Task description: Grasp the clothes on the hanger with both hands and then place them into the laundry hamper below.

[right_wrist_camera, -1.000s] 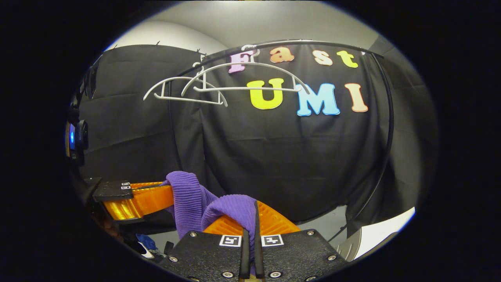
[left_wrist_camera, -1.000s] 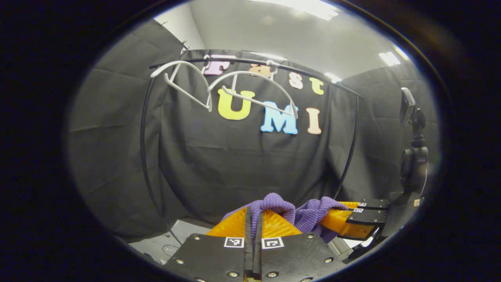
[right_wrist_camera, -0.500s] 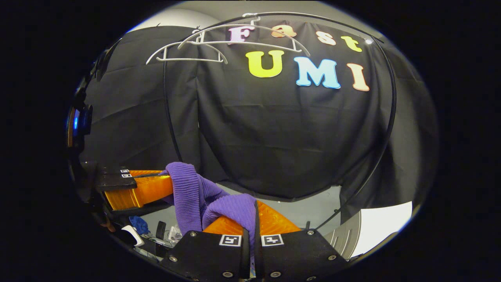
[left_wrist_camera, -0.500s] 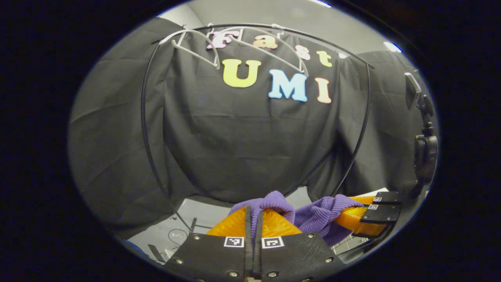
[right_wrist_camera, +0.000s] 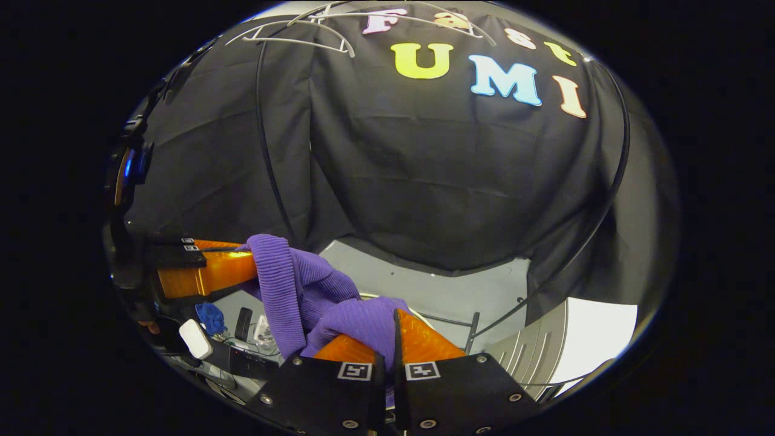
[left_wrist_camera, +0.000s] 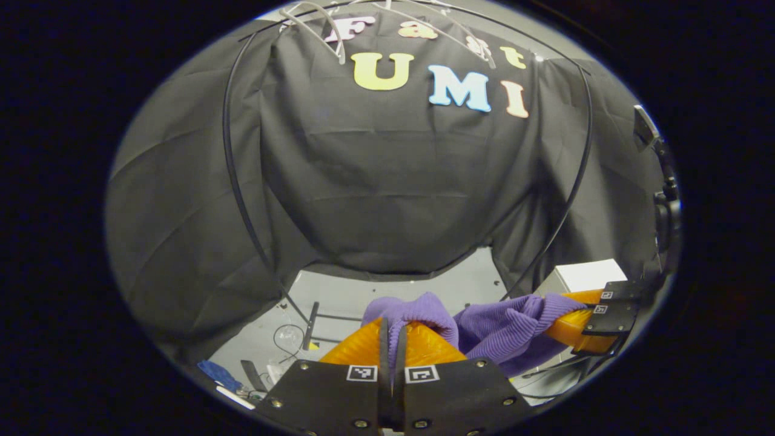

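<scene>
A purple ribbed knit garment (left_wrist_camera: 502, 330) hangs bunched between my two grippers. In the left gripper view my left gripper (left_wrist_camera: 391, 327) is shut on one fold of it, the cloth pinched between the fingers. My right gripper (left_wrist_camera: 554, 315) holds the other end at the right. In the right gripper view the garment (right_wrist_camera: 290, 284) drapes from my left gripper (right_wrist_camera: 249, 266) at the left down to my right gripper (right_wrist_camera: 393, 321), which is shut on it. Two bare white hangers (right_wrist_camera: 290, 36) hang on the black rack rail (left_wrist_camera: 227, 151) at the top, well above the garment.
Grey floor (left_wrist_camera: 387, 290) lies below, with cables, a blue cloth (right_wrist_camera: 212, 315) and small items at the left. A white box (left_wrist_camera: 584, 275) stands at the right, beside a grey ribbed object (right_wrist_camera: 533, 357). A camera on a stand (left_wrist_camera: 663, 200) is far right.
Both grippers have come down with the purple garment still held. The hangers have slid to the top edge of both views, and the floor has come into sight.
</scene>
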`<state>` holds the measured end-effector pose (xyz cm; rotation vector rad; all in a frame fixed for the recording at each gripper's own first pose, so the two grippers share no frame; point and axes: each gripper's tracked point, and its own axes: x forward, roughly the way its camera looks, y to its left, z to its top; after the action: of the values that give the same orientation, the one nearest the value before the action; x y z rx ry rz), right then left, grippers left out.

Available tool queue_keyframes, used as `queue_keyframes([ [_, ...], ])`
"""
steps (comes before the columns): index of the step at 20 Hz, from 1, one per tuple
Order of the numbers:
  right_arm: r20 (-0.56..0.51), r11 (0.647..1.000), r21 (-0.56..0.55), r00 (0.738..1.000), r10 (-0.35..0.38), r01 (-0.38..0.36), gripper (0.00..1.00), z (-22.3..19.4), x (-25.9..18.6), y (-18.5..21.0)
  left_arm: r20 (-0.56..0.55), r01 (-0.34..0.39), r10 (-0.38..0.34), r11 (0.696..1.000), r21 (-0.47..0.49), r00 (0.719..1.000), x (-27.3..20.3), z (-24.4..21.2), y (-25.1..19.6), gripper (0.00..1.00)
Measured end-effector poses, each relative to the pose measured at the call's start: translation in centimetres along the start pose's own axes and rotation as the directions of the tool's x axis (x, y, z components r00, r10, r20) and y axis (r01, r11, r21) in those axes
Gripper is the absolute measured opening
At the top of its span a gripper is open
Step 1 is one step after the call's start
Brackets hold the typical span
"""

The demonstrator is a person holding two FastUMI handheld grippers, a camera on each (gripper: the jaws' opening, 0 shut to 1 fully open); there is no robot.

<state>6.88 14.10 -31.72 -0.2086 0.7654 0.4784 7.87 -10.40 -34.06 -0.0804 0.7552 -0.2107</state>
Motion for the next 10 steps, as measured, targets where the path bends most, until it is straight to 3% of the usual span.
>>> queue_keyframes([
  [5,-0.069,1.000,-0.029,0.998,-0.002,0.000,0.12,-2.7,0.5,-0.1,-0.097,-0.025,0.029,0.999,0.037,0.995,1.0,-4.5,0.0,0.01],
  [8,-0.097,1.000,-0.017,0.995,0.010,-0.012,0.22,-3.9,0.1,0.2,-0.150,-0.034,0.044,0.997,0.066,0.988,0.4,-6.2,0.7,0.01],
  [9,-0.090,1.000,-0.014,0.996,0.009,-0.011,0.24,-3.9,-0.1,0.2,-0.158,-0.029,0.040,0.997,0.071,0.987,0.1,-6.7,0.5,0.07],
  [10,-0.087,1.000,-0.015,0.996,0.008,-0.009,0.37,-3.8,-0.2,0.3,-0.159,-0.016,0.027,0.998,0.066,0.987,0.1,-6.9,0.1,0.04],
])
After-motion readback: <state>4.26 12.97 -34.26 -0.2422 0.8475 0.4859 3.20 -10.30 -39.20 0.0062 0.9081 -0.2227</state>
